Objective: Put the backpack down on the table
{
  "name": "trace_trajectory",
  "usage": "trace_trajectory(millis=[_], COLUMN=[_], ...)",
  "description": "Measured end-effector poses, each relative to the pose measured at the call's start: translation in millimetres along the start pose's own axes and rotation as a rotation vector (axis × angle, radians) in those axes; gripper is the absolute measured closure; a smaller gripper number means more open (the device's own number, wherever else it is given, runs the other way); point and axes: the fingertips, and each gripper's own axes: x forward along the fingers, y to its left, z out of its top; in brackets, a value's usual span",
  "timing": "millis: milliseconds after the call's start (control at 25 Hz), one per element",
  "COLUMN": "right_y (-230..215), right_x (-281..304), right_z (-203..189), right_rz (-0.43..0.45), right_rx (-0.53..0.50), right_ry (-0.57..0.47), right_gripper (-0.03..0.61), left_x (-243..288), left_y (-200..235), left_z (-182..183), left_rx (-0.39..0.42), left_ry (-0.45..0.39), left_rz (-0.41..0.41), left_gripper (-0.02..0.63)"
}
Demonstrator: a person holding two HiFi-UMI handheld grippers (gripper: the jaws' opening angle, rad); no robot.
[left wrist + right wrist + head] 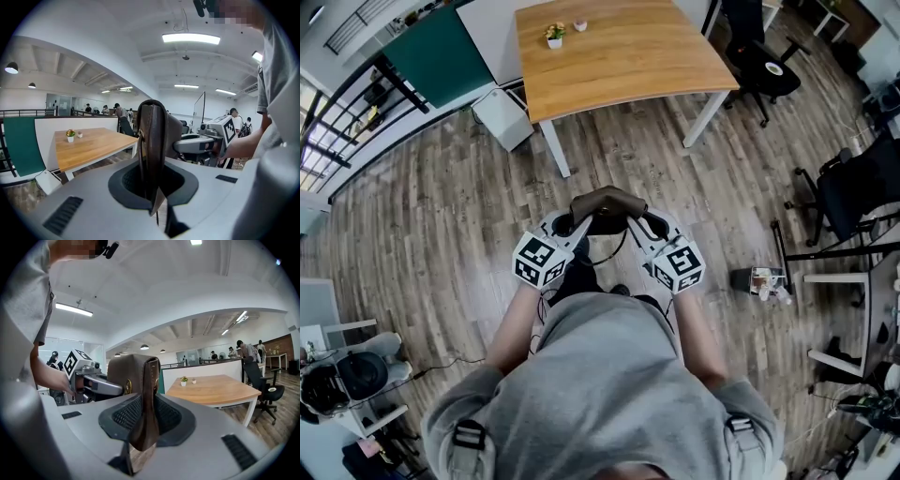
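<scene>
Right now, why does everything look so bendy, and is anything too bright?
Head view: the wide lens bows the floor and the table. Left gripper view: dark rounded corners, and the ceiling light glares plain white. Right gripper view: same dark corners, with the backpack sharp up close.

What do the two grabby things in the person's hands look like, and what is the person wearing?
The left gripper and right gripper are light grey shells with dark ribbed pads inside. Each carries a white cube printed with black square markers. The person wears a grey short-sleeved shirt.
</scene>
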Motion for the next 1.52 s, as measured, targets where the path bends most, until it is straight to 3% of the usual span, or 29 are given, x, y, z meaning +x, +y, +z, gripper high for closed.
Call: trace_trajectory(millis=[400, 1000, 1520], right_y=[-21, -46, -54], right_x=[27, 143, 224], right_z=[16, 39, 40], right_rz=[-0.054, -0.067, -0.07], right_rx=[-0.007, 0.009, 0.014], right_ry=[-0.001, 0.014, 0.043], right_gripper=[0.486, 0.486, 0.485], left_x=[16, 26, 28], left_y=[31, 151, 233], left_z=[18, 38, 36], left_rx=[0.013, -0.002, -0.013], left_ry=[-0.01, -0.009, 0.006], left_rz=[-0.043, -0.055, -0.064], left_gripper=[0.571, 0.571, 0.571])
